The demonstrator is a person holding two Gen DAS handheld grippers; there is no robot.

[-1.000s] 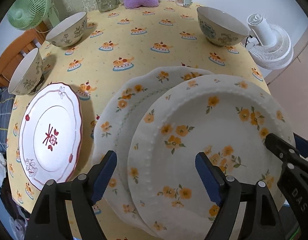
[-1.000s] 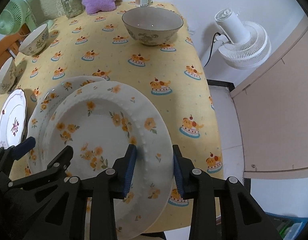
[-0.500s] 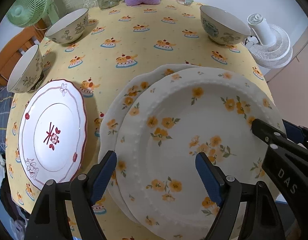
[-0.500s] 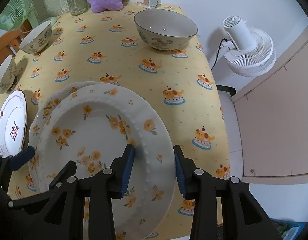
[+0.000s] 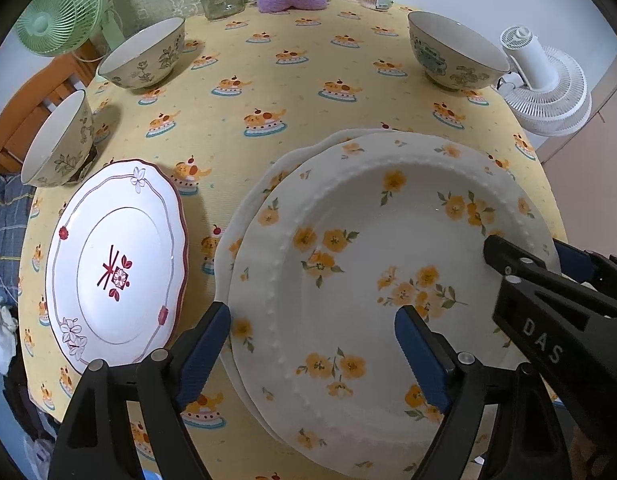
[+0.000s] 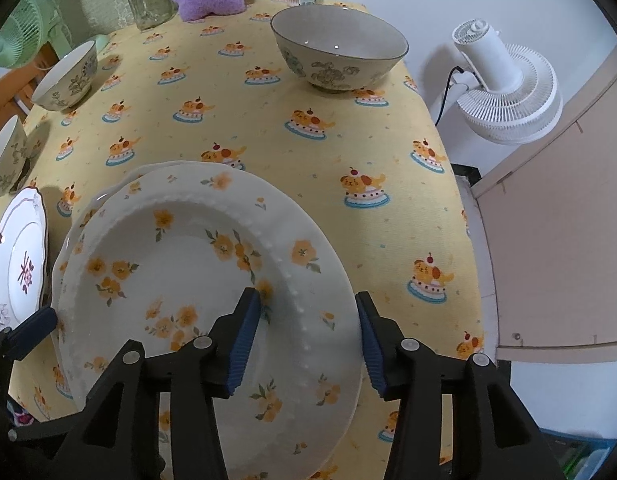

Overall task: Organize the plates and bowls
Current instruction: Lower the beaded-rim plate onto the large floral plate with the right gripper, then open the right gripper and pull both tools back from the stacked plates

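Your right gripper (image 6: 306,330) is opening now. Its two blue pads stand on either side of the right rim of the yellow-flower plate (image 6: 196,264), and a gap shows between each pad and the rim, so the plate is released. This plate sits on top of a second flowered plate (image 5: 264,184), whose scalloped edge shows only on the far and left side. I judge that the top plate is let go here because the two have the same pattern and belong in one stack near the table's front edge. It seems to lie flat and nested, but the near edge is hidden behind the gripper, so I cannot be sure.

Your left gripper (image 5: 312,344) hangs wide open over the left part of the stack and holds nothing. Its left pad is just beside the stack's left edge, and the other one is above the plate's middle. It looks ready to steady or to straighten the stack if needed.

The red-pattern plate (image 5: 116,264) lies alone just left of the stack, on the yellow tablecloth (image 5: 268,80). Two bowls (image 5: 144,54) stand at the far left, and a third bowl (image 6: 338,46) stands far right, well apart from them. Gathering these is probably what remains.

Take care when you lift the right gripper: the inner pad is low inside the plate and could catch the beaded rim.
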